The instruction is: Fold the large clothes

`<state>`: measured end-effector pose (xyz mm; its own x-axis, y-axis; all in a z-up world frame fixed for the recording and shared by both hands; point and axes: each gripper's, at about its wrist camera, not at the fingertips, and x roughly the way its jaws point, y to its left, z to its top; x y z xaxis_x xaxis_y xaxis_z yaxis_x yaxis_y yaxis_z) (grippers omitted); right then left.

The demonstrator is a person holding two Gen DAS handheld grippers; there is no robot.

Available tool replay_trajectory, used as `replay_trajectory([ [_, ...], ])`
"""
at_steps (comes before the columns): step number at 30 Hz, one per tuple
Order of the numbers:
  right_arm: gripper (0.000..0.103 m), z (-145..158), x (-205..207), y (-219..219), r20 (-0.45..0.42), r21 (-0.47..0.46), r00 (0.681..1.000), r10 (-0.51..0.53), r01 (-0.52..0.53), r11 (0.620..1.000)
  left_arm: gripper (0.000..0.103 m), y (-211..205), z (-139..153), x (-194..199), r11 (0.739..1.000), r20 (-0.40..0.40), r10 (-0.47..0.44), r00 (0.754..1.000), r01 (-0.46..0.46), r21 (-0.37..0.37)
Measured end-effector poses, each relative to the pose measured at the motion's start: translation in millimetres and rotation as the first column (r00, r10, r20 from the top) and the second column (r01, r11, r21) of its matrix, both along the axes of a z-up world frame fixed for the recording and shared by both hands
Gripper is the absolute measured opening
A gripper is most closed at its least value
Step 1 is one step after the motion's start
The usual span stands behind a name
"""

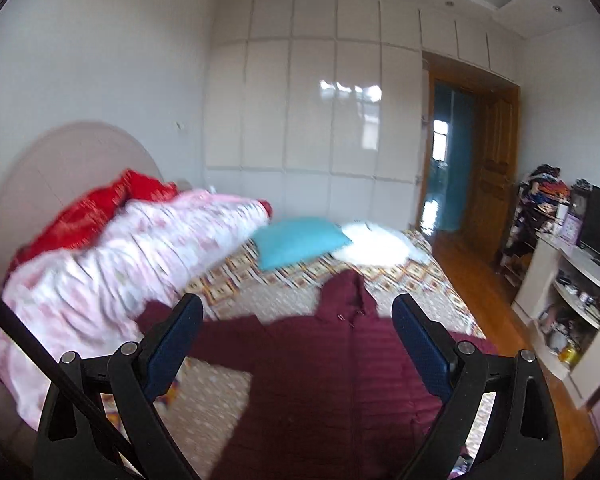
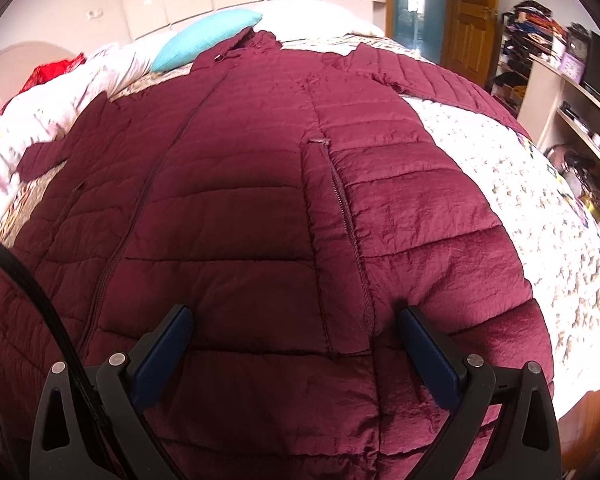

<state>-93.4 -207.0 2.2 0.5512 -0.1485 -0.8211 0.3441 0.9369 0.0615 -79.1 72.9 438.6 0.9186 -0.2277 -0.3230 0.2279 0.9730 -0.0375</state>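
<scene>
The coat (image 2: 260,184) was laid flat on the bed (image 2: 500,184), front up. The right gripper (image 2: 296,324) was spread wide just above its lower front; the left gripper (image 1: 298,312) was spread wide, nothing gripped

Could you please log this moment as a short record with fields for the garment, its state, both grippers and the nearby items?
garment: maroon quilted jacket
state: spread flat, front up, zipped, sleeves out to the sides, unfolded
surface: bed with patterned bedspread
left gripper: open, above the jacket, holding nothing
right gripper: open, low over the jacket's lower front beside the pocket zip
nearby: turquoise pillow, pink duvet, red blanket
</scene>
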Motion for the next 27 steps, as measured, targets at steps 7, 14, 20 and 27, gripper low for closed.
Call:
replay_trajectory([
  [7, 0.099, 38.5, -2.9, -8.6, 0.04, -0.015, 0.999, 0.031, -0.031, 0.999, 0.095, 63.1, 67.1, 4.6, 0.992, 0.073, 0.124, 0.99, -0.125, 0.016],
  [14, 0.099, 129.6, 14.2, -19.8, 0.162, -0.09, 0.986, 0.038, -0.023, 0.996, 0.095, 97.5, 19.6, 82.9, 0.968, -0.008, 0.235, 0.972, -0.233, 0.088],
  [20, 0.099, 176.2, 44.0, -27.4, 0.221, -0.1, 0.975, 0.026, -0.004, 0.995, 0.095, 118.9, -70.0, 169.1, 0.962, -0.167, 0.267, 0.949, -0.251, 0.108],
  [27, 0.099, 141.2, 78.4, -19.3, 0.181, -0.057, 0.982, 0.056, -0.046, 0.997, 0.095, 155.6, -190.4, 267.9, 0.955, -0.315, 0.297, 0.901, -0.286, 0.082],
])
